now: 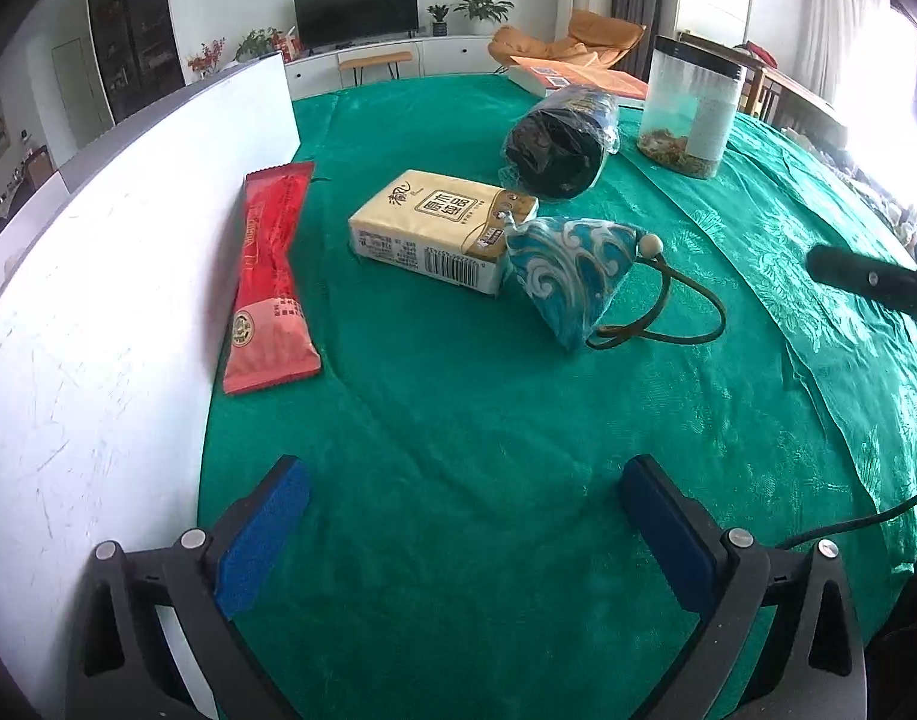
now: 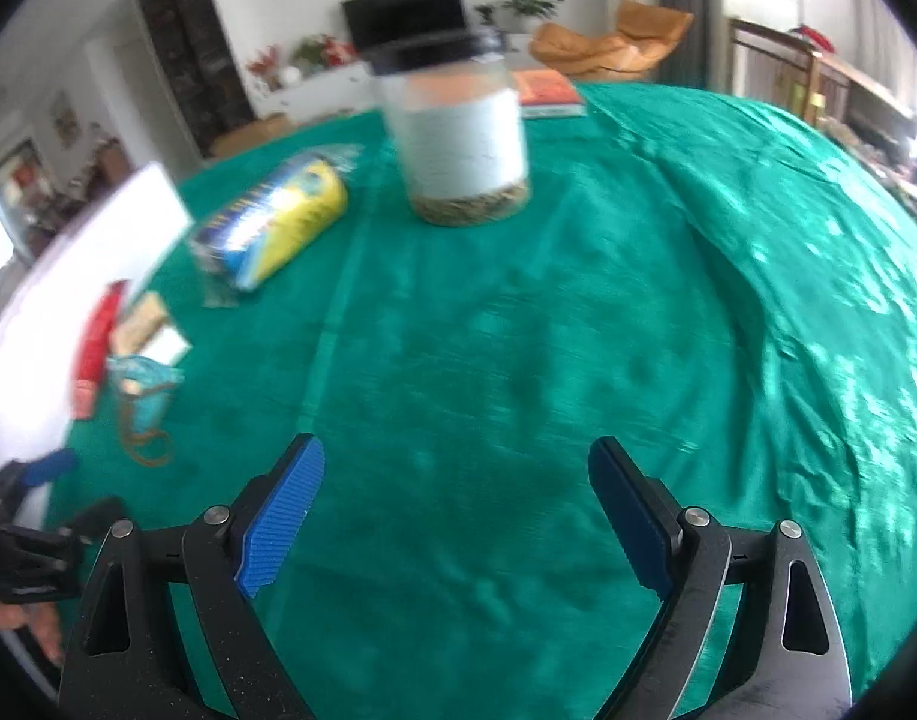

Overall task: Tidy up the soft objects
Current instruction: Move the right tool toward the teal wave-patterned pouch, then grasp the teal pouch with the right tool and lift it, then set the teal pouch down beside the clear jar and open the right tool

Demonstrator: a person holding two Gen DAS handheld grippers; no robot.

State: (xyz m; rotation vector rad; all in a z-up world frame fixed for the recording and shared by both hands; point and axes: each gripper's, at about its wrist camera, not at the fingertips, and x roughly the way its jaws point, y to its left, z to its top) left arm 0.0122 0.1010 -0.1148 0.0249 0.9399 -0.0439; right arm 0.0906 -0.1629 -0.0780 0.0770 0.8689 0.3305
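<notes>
On the green cloth lie a red snack packet (image 1: 272,276), a beige tissue pack (image 1: 440,228), a blue wave-patterned pouch (image 1: 566,276) with a brown cord, and a wrapped roll of dark bags (image 1: 560,144). My left gripper (image 1: 467,471) hovers open over bare cloth in front of them, with nothing between its blue pads. My right gripper (image 2: 457,453) is also open and empty over bare cloth. In its blurred view the roll (image 2: 278,228), tissue pack (image 2: 146,324), packet (image 2: 98,336) and pouch (image 2: 143,384) lie far left.
A white board (image 1: 98,300) stands along the left, touching the packet. A clear black-lidded jar (image 1: 692,108) (image 2: 458,132) and an orange book (image 1: 578,75) sit at the back. A dark tool part (image 1: 866,282) pokes in from the right. A hand (image 2: 26,618) shows lower left.
</notes>
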